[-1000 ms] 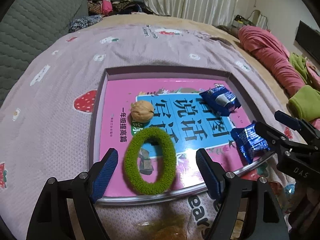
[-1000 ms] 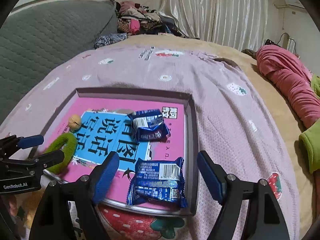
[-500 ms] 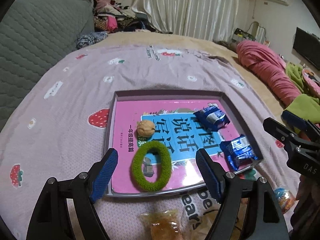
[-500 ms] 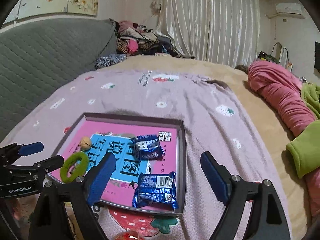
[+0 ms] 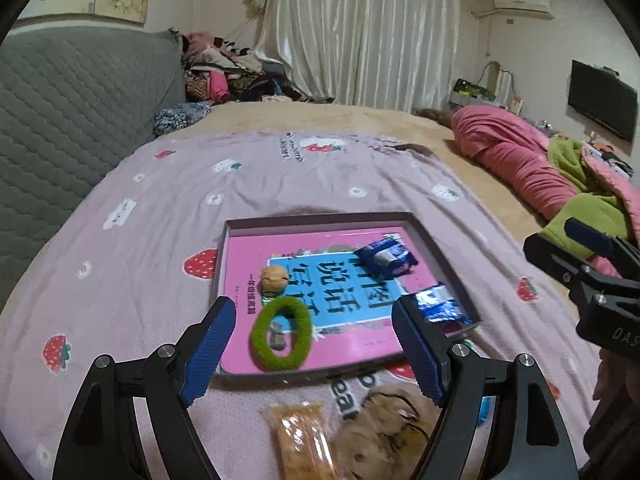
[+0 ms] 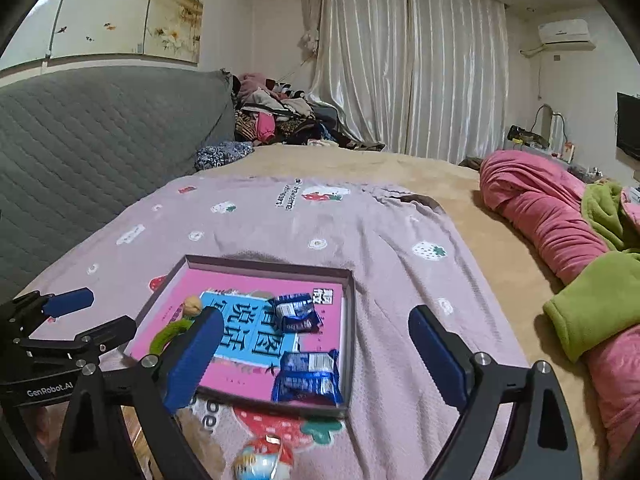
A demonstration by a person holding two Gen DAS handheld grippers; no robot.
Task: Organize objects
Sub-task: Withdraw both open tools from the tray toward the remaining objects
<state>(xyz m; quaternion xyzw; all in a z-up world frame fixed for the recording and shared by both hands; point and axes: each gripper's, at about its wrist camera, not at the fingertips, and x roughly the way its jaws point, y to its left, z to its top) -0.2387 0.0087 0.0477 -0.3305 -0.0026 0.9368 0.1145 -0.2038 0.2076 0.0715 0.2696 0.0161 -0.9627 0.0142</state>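
Observation:
A shallow tray (image 5: 320,219) (image 6: 352,320) with a pink book cover inside lies on the bed. In it are a green fuzzy ring (image 5: 281,333) (image 6: 166,334), a walnut (image 5: 274,277) (image 6: 192,305) and two blue snack packets (image 5: 386,257) (image 5: 440,309) (image 6: 294,312) (image 6: 308,376). My left gripper (image 5: 316,348) is open and empty, raised above and in front of the tray's near edge. My right gripper (image 6: 316,356) is open and empty, raised above the tray's near right corner.
An orange snack packet (image 5: 300,440) and a brown cookie-like item (image 5: 384,428) lie on the purple strawberry blanket (image 5: 120,280) before the tray. A round toy capsule (image 6: 260,460) lies near the right gripper. Pink and green bedding (image 6: 560,232) is piled at the right, a grey headboard (image 6: 80,140) at the left.
Both grippers have pulled up and back from the tray, which now looks smaller and farther. Both stay open. The items in the tray have not moved.

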